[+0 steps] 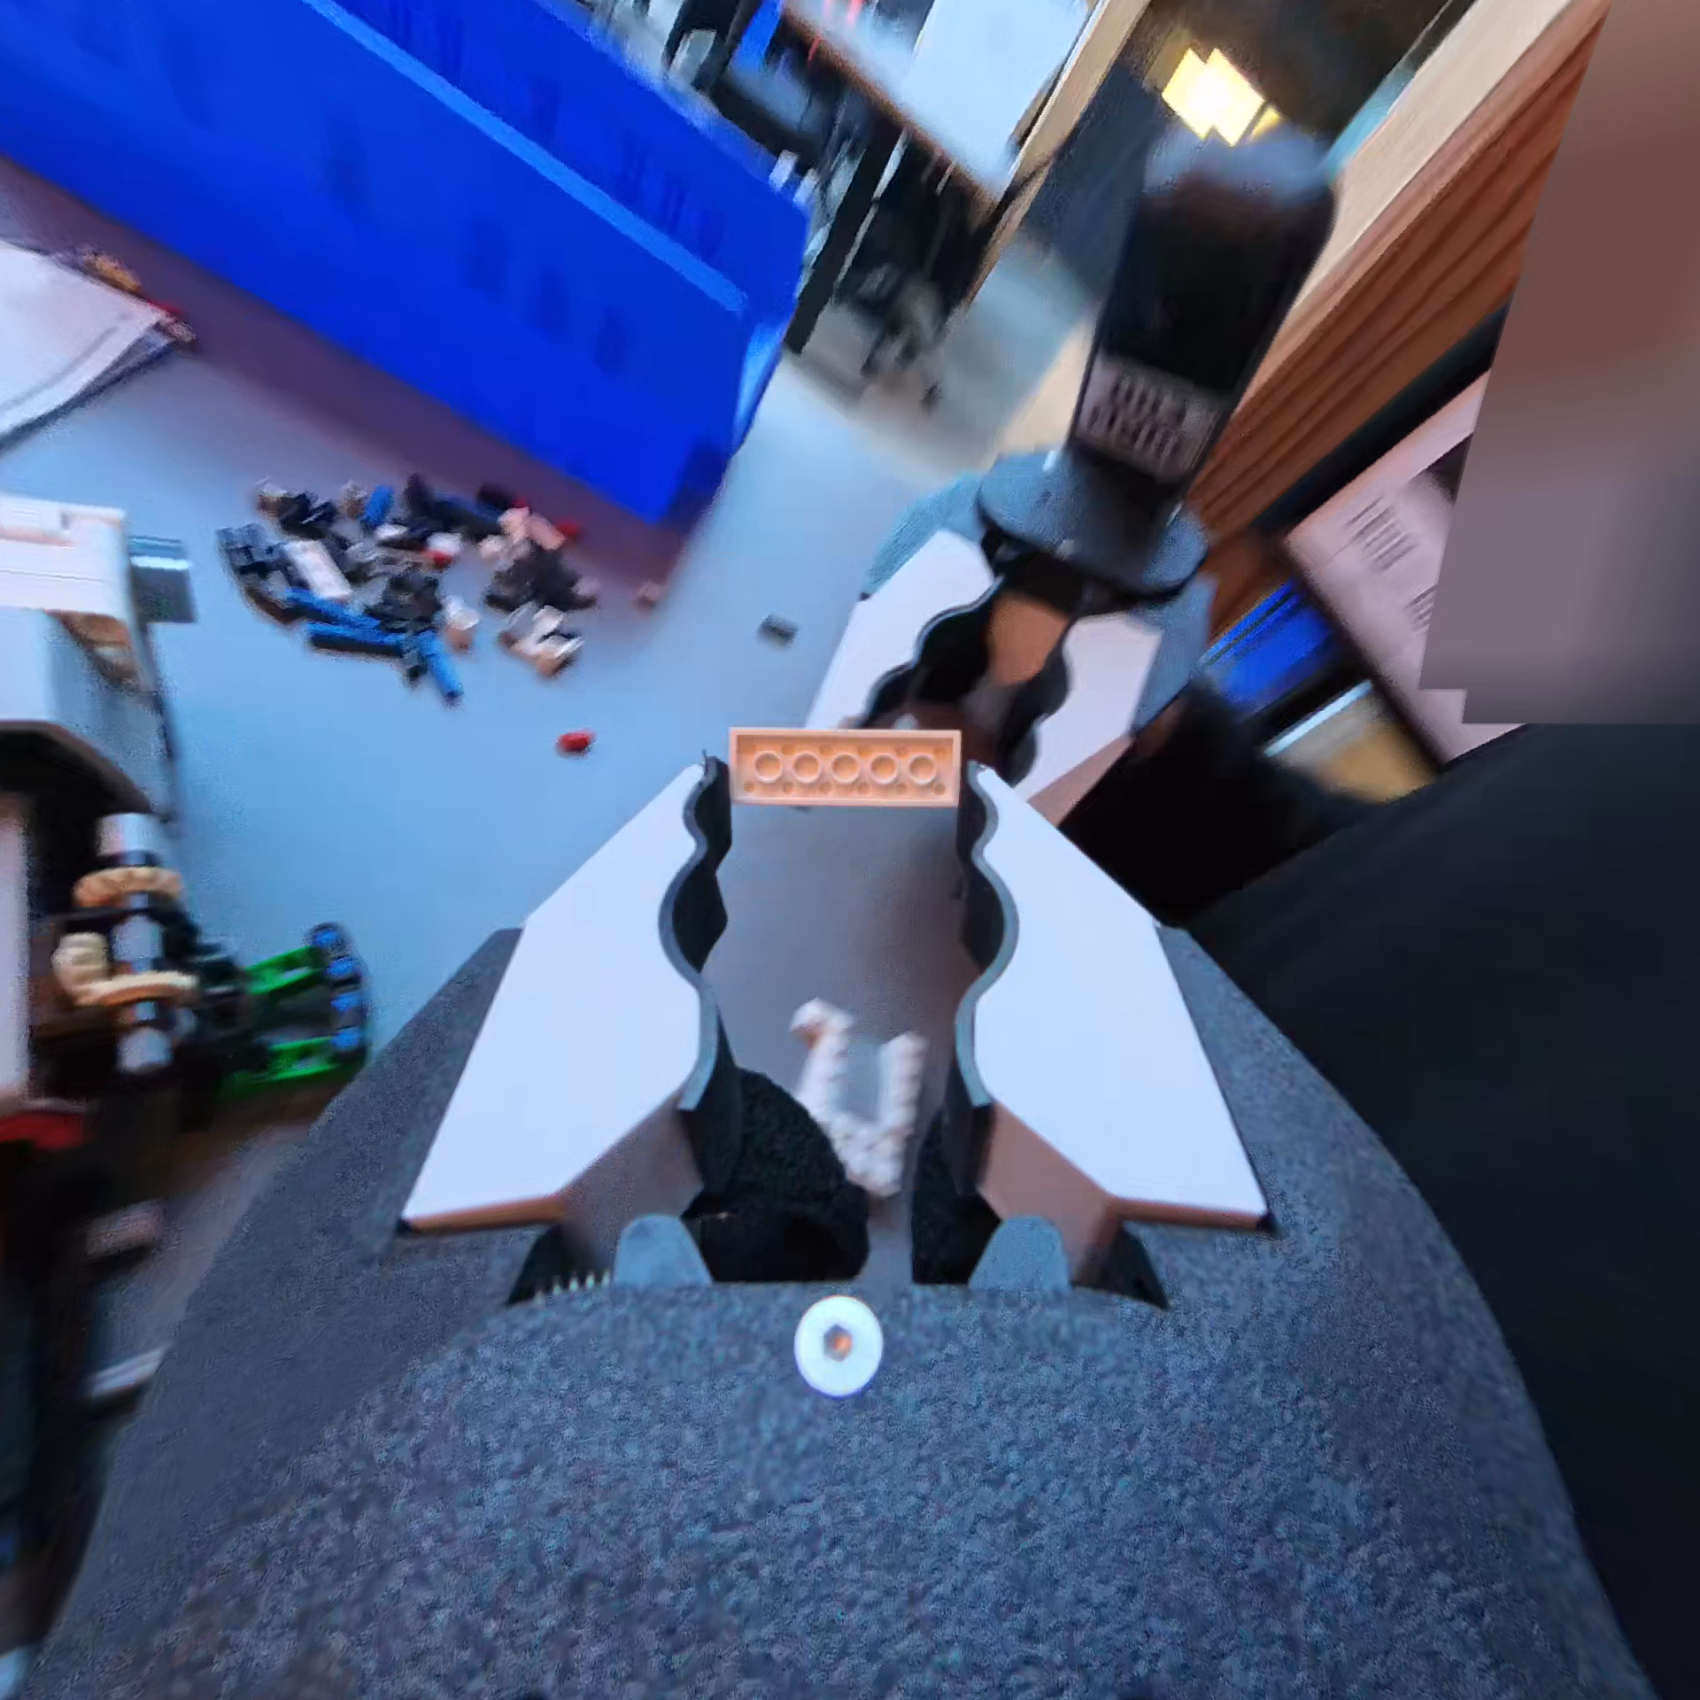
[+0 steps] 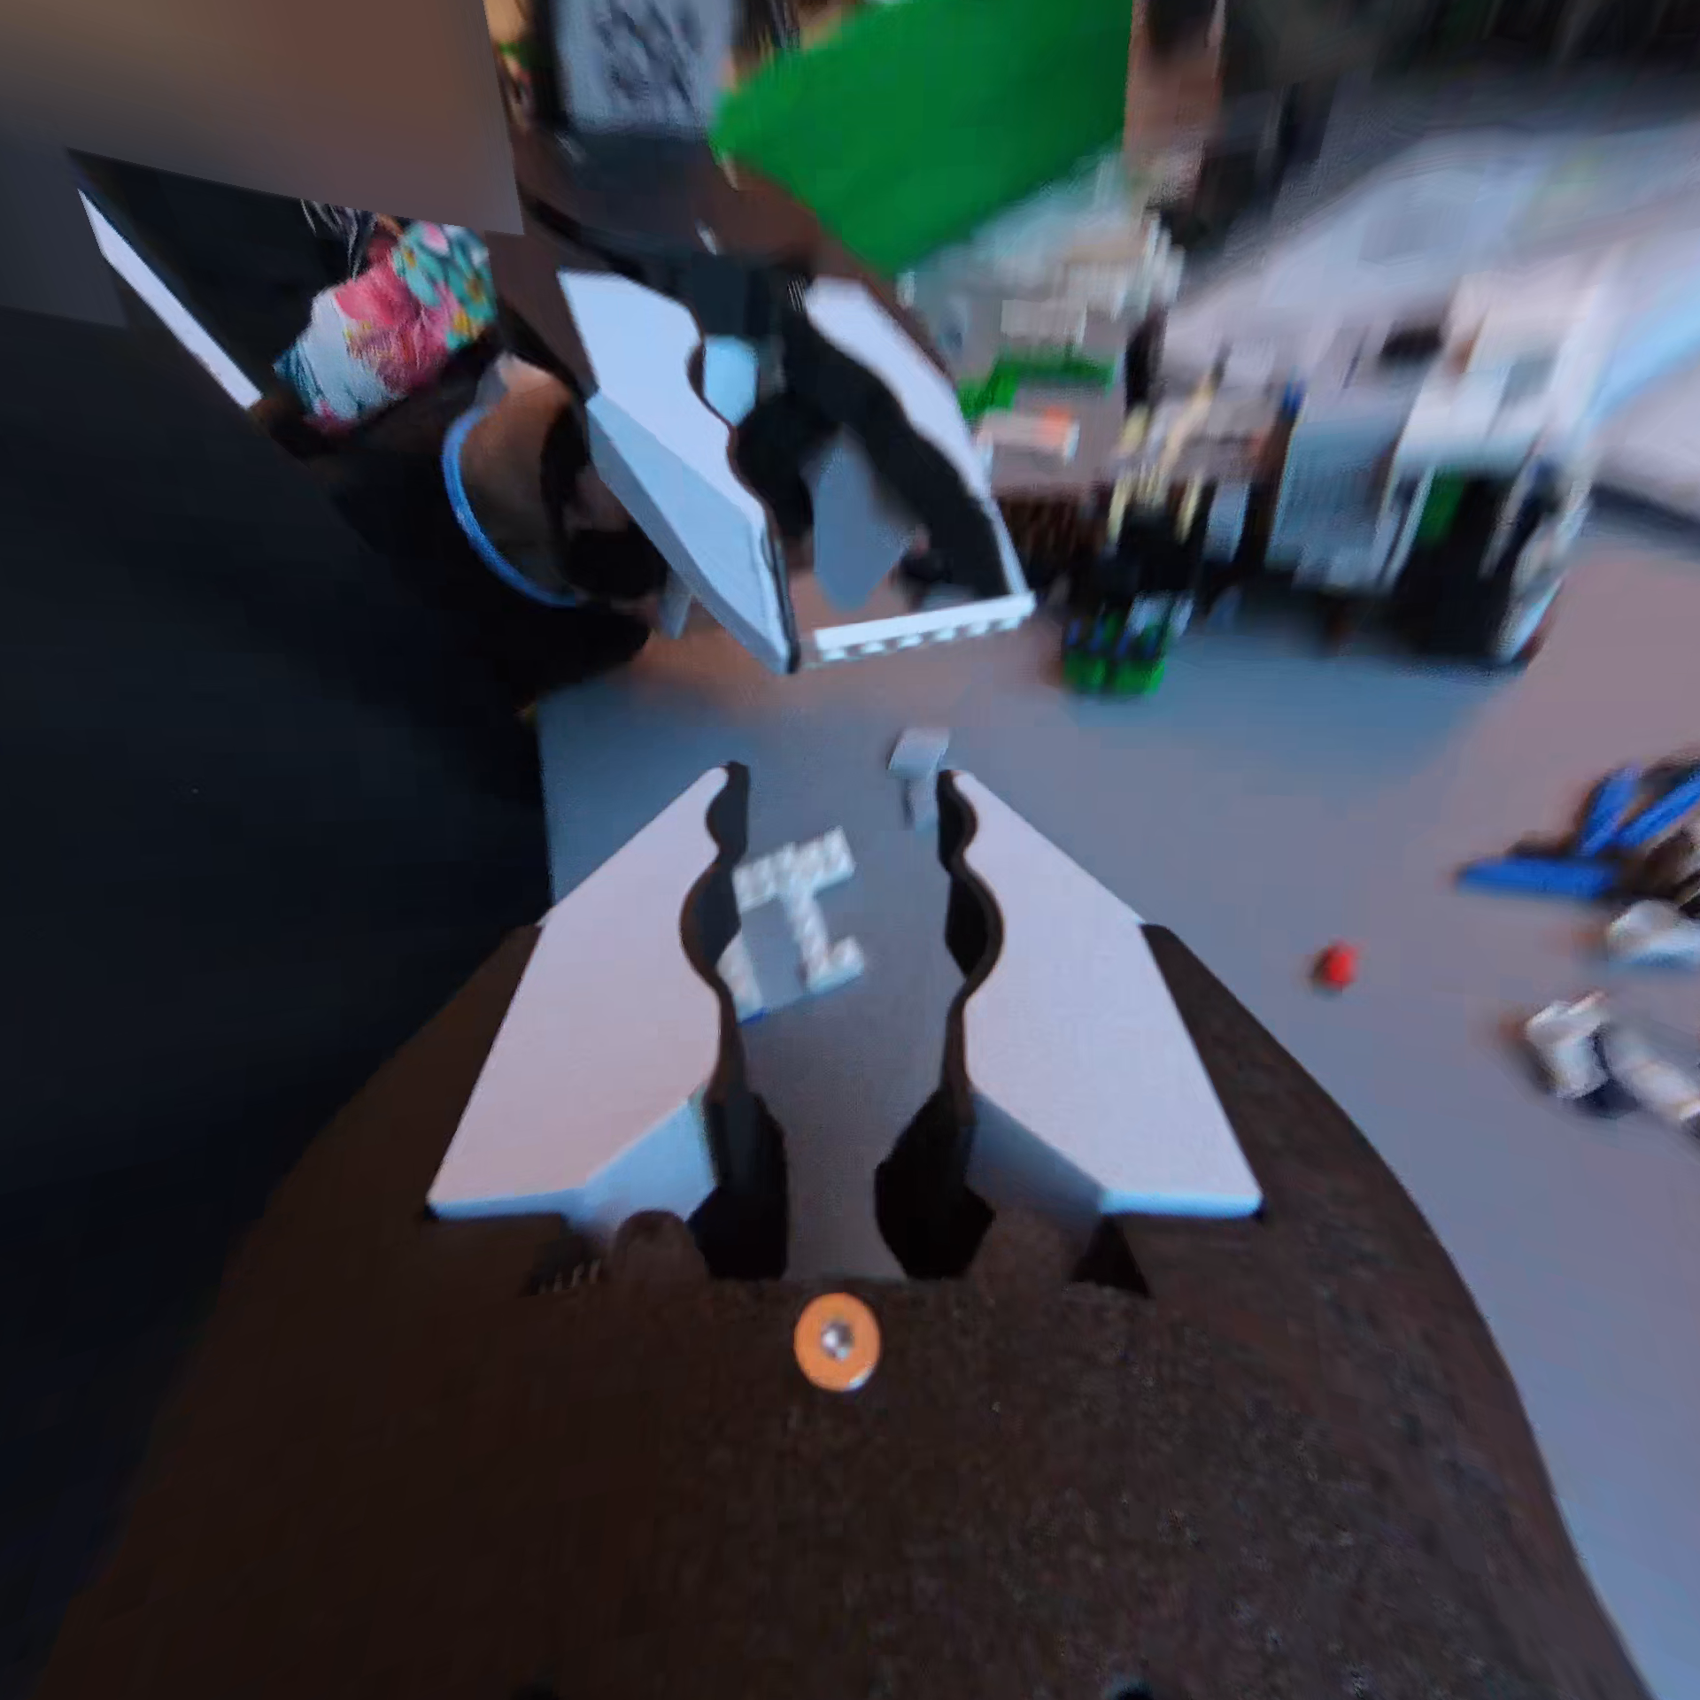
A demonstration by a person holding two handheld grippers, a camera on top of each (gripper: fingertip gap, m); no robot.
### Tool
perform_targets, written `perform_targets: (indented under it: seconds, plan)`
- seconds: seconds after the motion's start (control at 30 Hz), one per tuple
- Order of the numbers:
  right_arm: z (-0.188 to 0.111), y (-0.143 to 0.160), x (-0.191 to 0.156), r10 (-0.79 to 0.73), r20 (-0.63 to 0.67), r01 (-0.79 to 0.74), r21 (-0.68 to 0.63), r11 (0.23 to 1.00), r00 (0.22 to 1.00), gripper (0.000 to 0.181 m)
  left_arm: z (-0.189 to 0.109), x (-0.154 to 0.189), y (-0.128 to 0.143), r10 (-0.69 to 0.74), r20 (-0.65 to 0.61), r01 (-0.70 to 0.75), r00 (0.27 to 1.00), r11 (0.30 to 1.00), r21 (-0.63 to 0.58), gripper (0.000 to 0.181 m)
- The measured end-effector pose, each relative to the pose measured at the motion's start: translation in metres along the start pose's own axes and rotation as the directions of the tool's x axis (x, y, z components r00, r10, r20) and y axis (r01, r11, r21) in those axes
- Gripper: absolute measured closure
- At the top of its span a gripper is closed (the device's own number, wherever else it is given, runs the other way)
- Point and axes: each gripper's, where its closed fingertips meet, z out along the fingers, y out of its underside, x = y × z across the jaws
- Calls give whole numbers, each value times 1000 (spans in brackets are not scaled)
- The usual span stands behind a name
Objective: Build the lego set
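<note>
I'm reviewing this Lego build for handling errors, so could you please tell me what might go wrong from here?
1. The left claw pinches the tan plate only at its fingertips, by the plate's ends; a knock could twist it loose.
2. The right claw hangs open close above the white plate assembly and could bump it.
3. The small red piece lies loose and could be swept aside.
</note>
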Motion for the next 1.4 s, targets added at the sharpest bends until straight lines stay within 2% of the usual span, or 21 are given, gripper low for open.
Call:
perform_targets:
  seconds: [0.07,0.13,0.3,0.37,0.47,0.53,0.6,0.7,0.77,0.83,0.9,0.93,1.0,1.1,1.17,1.4]
  plan:
    - [-5,-23,0,-143,-97,150,69,986,985,140,-12,14,-19,-136,-137,154,981,980,129,134]
    - [-4,-37,-3,-272,-184,286,56,957,944,141,-24,22,-31,-249,-265,307,931,930,204,134]
    - [-1,-59,-8,-491,-364,526,-2,850,792,150,-31,25,-28,-407,-397,517,823,827,222,134]
    - [1,-61,-13,-558,-362,587,-38,809,746,152,-32,27,-25,-444,-442,573,779,792,213,134]
    - [8,-59,-17,-606,-318,615,-85,784,729,154,-33,32,-21,-483,-509,638,712,748,182,134]
    - [8,-61,-19,-645,-321,651,-104,752,694,166,-33,35,-19,-495,-533,658,686,735,166,134]
    - [10,-58,-20,-672,-299,665,-141,733,678,166,-34,35,-15,-506,-536,666,676,731,149,134]
    - [12,-44,-16,-671,-225,626,-243,741,707,167,-40,27,-5,-504,-480,634,718,758,154,134]
    - [14,-19,-14,-633,-98,562,-372,739,768,166,-49,20,5,-476,-398,571,785,804,165,139]
    - [16,13,-12,-524,26,453,-539,710,851,166,-52,14,25,-390,-239,426,889,896,125,150]
    - [20,34,-8,-457,83,400,-634,662,886,166,-50,9,51,-236,-58,237,970,972,7,158]
    - [24,42,-6,-436,106,389,-665,637,894,166,-49,4,63,-139,32,141,990,988,-62,164]
    - [29,55,-4,-391,157,377,-718,586,907,166,-49,-5,80,54,149,-27,987,983,-180,175]
    - [35,64,-8,-304,216,356,-754,552,928,166,-47,-8,86,241,209,-185,948,949,-256,181]
    - [36,65,-6,-283,226,349,-769,536,932,166,-45,-10,88,270,222,-208,937,941,-267,181]
    - [33,68,-7,-269,251,358,-787,502,930,167,-34,-12,86,215,216,-167,953,961,-221,181]
